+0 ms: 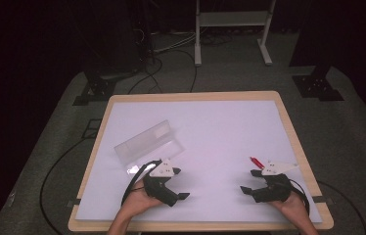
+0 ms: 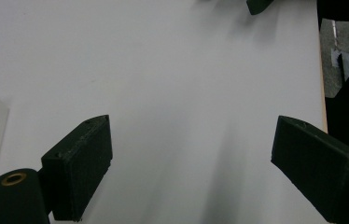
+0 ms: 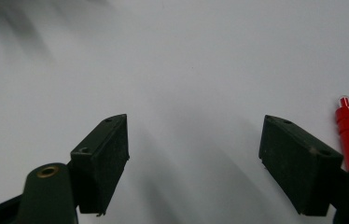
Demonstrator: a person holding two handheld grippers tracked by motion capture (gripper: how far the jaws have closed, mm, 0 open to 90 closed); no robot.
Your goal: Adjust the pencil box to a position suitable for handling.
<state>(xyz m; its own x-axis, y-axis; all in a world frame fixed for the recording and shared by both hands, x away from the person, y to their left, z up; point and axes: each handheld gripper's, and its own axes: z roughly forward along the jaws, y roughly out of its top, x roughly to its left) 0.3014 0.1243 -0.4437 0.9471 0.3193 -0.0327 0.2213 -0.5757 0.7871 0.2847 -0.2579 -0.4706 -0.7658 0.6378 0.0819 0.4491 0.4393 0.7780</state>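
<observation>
High view, left gripper (image 1: 183,195) wide open, empty, right gripper (image 1: 245,188) wide open, empty, beside red pen (image 1: 256,160).

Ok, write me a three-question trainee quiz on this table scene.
1. True or false: the left gripper holds the clear box.
2. Which thing lies nearest the right gripper? A) red pen B) spoon C) cup
3. Fill in: the jaws of both grippers are ____.

Key: 1. False, its jaws are apart over bare white table, the box lying beside it. 2. A. 3. Open, nothing between them.
</observation>
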